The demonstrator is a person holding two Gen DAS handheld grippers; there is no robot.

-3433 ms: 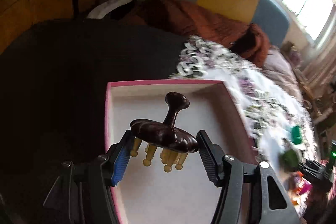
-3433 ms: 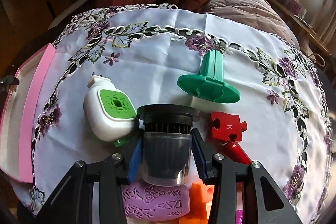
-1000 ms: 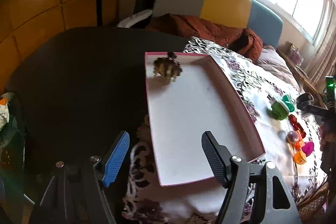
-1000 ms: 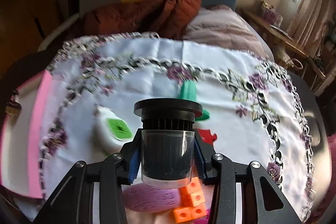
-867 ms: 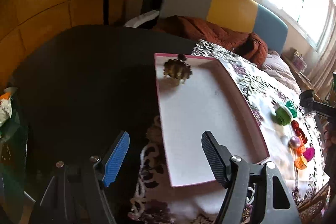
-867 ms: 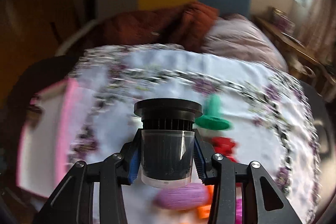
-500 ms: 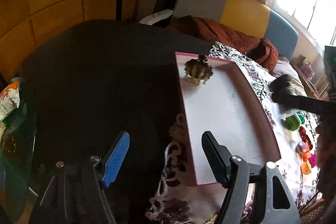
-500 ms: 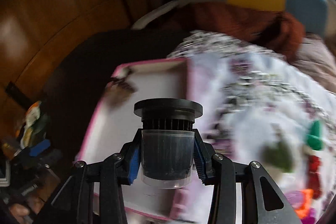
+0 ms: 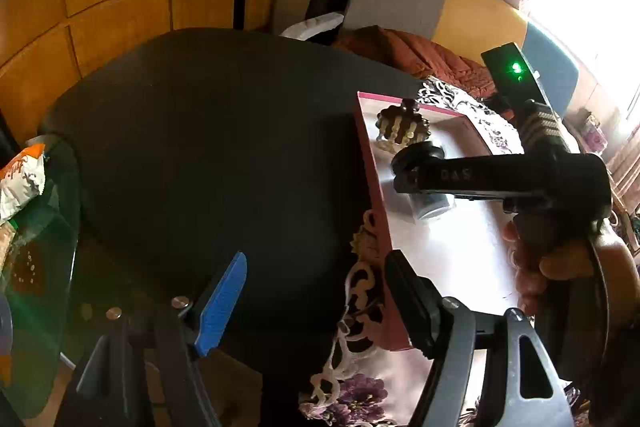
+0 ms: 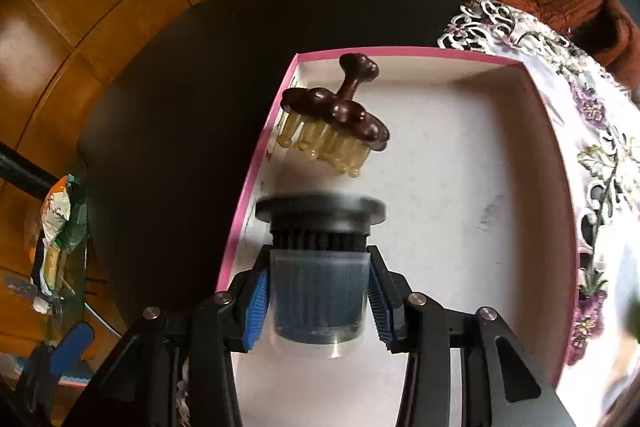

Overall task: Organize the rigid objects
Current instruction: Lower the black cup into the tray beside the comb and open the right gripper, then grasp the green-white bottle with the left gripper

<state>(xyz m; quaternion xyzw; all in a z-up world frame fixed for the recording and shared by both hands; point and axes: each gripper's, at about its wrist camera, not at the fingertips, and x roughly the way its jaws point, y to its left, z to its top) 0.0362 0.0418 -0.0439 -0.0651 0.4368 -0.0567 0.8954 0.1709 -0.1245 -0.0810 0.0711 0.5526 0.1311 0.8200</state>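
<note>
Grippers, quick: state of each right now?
Left gripper: open, empty.
Right gripper: jaws just opening, pads barely clear of the filter cup over the pink box.

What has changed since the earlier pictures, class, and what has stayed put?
The right gripper carried the black-capped container from the embroidered cloth to over the pink-edged box; its jaws have just been opening around it. The wooden massager stayed in the box; the left gripper remains empty.
</note>
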